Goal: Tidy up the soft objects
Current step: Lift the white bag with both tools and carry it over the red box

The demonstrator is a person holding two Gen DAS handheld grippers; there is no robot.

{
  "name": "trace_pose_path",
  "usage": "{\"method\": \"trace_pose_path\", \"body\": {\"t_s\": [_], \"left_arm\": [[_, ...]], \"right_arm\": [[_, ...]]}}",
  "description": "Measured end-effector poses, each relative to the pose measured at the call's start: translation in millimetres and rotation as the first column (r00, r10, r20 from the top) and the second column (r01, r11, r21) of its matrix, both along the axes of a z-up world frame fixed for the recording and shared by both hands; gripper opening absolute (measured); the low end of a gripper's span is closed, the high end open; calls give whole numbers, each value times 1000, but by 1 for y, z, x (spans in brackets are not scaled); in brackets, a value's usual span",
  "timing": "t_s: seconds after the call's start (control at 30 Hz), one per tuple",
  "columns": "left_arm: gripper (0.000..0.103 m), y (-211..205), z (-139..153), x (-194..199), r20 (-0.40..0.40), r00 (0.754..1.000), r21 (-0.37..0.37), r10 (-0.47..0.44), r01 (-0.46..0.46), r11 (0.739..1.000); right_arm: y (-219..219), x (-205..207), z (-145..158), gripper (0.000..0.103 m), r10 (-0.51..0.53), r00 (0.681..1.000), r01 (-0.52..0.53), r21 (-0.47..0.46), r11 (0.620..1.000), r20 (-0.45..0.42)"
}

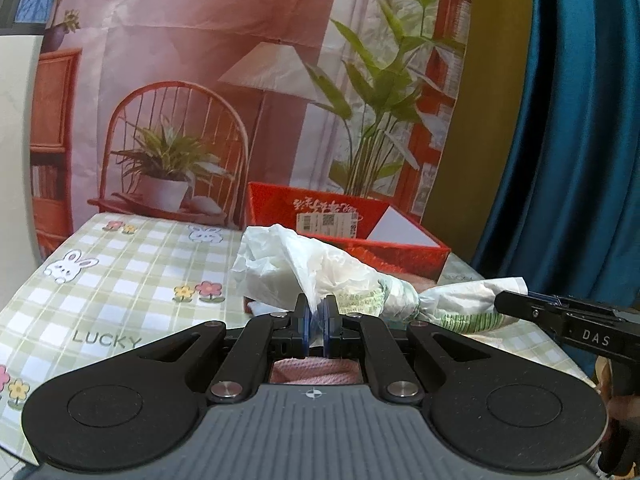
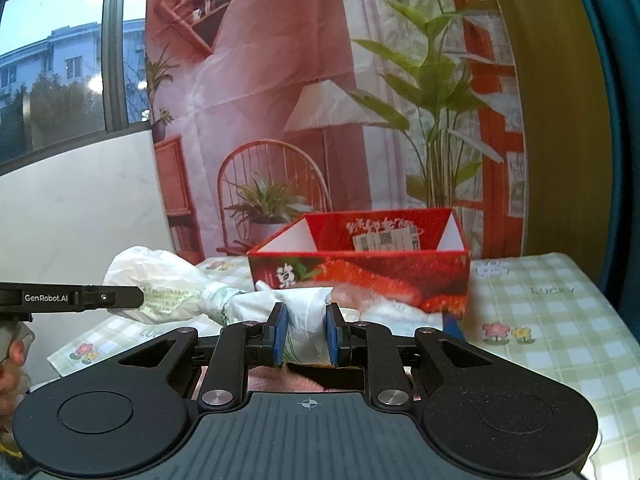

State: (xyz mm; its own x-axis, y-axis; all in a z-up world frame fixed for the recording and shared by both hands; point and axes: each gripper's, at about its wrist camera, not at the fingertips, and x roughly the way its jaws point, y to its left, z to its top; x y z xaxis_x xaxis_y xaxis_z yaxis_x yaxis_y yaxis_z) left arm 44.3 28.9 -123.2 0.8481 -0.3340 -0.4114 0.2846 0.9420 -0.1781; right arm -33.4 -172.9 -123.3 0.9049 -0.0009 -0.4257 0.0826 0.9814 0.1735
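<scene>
A crumpled white plastic bag with green print [image 1: 340,276] is stretched between both grippers above the table. My left gripper [image 1: 316,320] is shut on one bunched end of it. My right gripper [image 2: 307,330] is shut on the other end, the bag [image 2: 308,320] filling the gap between the blue pads. The right gripper also shows in the left wrist view [image 1: 568,320] at the far right. A pink knitted cloth [image 1: 316,372] lies under the left gripper and shows under the right one too [image 2: 280,380].
A red open box [image 2: 360,276] with a strawberry print stands behind the bag, also seen in the left wrist view [image 1: 384,240]. The table has a green checked cloth [image 1: 120,280] with rabbits and flowers. A printed backdrop hangs behind; a blue curtain [image 1: 580,140] is at right.
</scene>
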Motion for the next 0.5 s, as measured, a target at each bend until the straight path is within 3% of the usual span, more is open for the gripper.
{"method": "trace_pose_path", "body": {"t_s": [0.5], "left_arm": [[7, -16, 18, 73, -21, 999, 7, -34, 34, 999]], "right_arm": [[-36, 53, 22, 19, -6, 1000, 7, -27, 1000, 26]]}}
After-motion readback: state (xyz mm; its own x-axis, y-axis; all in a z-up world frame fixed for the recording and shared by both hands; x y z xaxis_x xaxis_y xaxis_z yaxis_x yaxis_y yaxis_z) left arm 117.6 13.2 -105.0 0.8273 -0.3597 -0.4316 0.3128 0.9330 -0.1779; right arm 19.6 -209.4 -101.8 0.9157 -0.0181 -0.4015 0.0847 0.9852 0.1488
